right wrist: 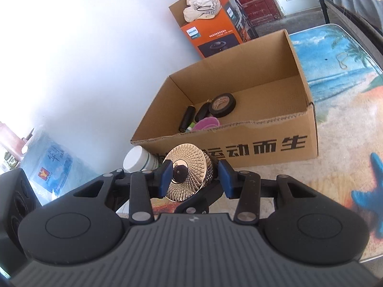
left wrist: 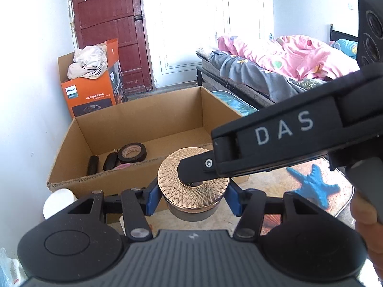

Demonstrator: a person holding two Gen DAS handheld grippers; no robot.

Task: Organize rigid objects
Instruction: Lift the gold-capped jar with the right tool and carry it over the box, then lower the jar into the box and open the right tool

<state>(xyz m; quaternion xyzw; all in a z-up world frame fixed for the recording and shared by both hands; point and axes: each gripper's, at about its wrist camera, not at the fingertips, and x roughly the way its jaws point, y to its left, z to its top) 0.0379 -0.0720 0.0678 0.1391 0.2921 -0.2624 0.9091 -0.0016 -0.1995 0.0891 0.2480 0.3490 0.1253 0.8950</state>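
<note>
Both grippers, left gripper (left wrist: 192, 197), right gripper (right wrist: 195, 175), clamp round jar (left wrist: 192, 191) with faceted rose-gold lid, corrugated cardboard box (left wrist: 148, 124) behind.

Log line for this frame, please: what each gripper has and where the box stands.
left gripper: shut on gold-lidded jar | right gripper: shut on the jar, top and bottom | cardboard box: beyond, open, tape roll inside

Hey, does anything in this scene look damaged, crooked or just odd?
Yes. The open brown cardboard box has a ragged, torn top edge along its near wall. Also, the round gold-lidded jar is gripped by both the left gripper and the right gripper at once.
</note>
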